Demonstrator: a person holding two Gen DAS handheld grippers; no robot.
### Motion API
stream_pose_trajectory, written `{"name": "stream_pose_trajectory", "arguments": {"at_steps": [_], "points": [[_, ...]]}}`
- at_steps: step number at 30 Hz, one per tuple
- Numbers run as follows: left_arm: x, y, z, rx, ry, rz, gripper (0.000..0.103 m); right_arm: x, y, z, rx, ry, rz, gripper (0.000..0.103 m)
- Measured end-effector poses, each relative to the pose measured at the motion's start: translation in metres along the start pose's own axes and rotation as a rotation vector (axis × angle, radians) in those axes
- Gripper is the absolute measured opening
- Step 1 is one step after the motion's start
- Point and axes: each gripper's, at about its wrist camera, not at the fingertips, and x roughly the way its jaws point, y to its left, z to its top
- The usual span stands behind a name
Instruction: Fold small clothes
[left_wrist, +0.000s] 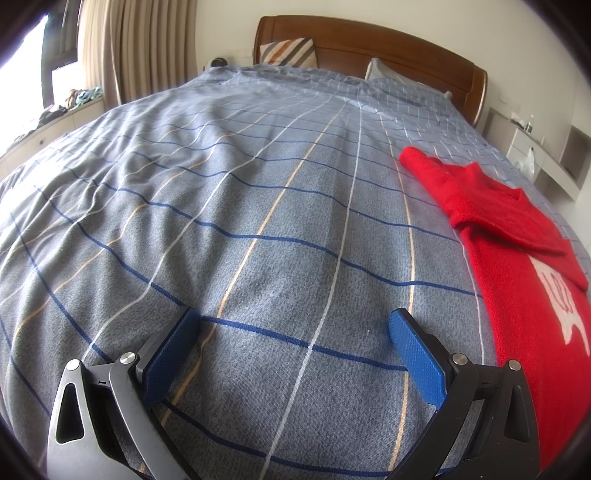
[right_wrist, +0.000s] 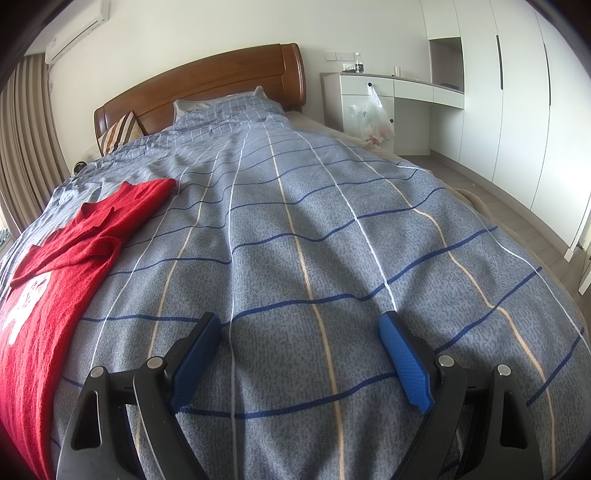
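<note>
Sweater (left_wrist: 517, 236) flat on bed (left_wrist: 258, 221), between both grippers, 1 sleeve folded across chest. Left gripper (left_wrist: 293, 328) and right gripper (right_wrist: 300, 330): wide, empty, beside sweater. Pinch sweater edges only, not bedding; lift evenly.

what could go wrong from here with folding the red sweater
1. The red sweater lies between the two open, empty grippers, left gripper and right gripper; reaching in from both sides, they could bump.
2. A sleeve is already laid across the body; a grab there may pinch several layers and undo it.
3. The wrinkled bedspread is soft, so fingers might catch it along with the sweater.
</note>
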Motion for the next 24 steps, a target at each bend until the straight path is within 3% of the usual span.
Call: {"name": "stream_pose_trajectory", "arguments": {"at_steps": [24], "points": [[-0.0006,-0.0008,-0.0005,0.009,-0.003,0.012,0.102,0.0000,0.0002,0.0000,-0.001,0.001,-0.001,0.087]]}}
